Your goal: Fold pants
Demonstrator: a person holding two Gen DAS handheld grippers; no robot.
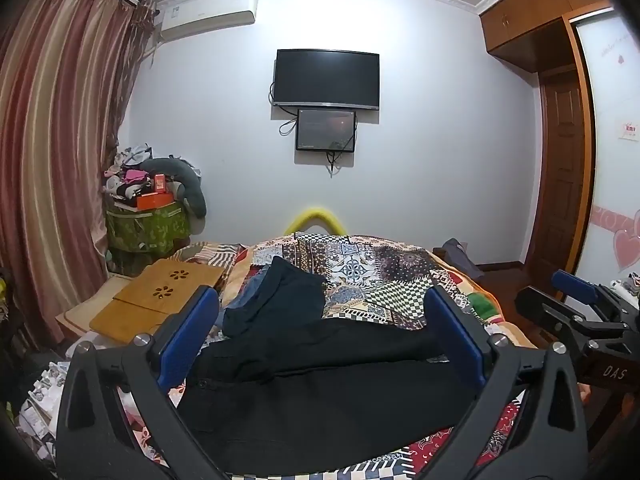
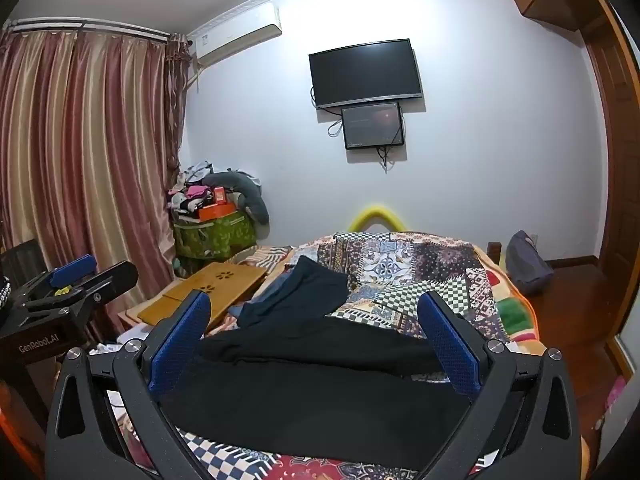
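**Both grippers wide open above dark pants spread on the bed**

A bed (image 1: 400,276) with a busy patchwork cover fills the lower room, running away toward a pale wall that carries a dark television (image 1: 327,76). Long striped curtains (image 1: 60,160) hang at the left, and a bamboo lap tray (image 1: 160,296) lies at the bed's left edge.

Across the near part of the cover lie the black pants (image 1: 320,392), spread sideways and fairly flat, with a long leg reaching right. Just beyond them a second dark garment (image 1: 288,304) lies rumpled, overlapping their far edge; whether it belongs to the pants I cannot tell.

The left gripper (image 1: 322,328) is held a little above the cloth, its blue pads spread as wide as they go and holding nothing. The right gripper (image 2: 320,330) is the same: fully spread, empty, pointing slightly down over the same fabric.

The pants look soft, limp and light, likely to sag and drag rather than hold shape. Thin layers may slip from a shallow pinch, so a firm bite on a thicker edge seems best: the waistband with one gripper, a leg hem with the other, taking care not to catch the garment behind.
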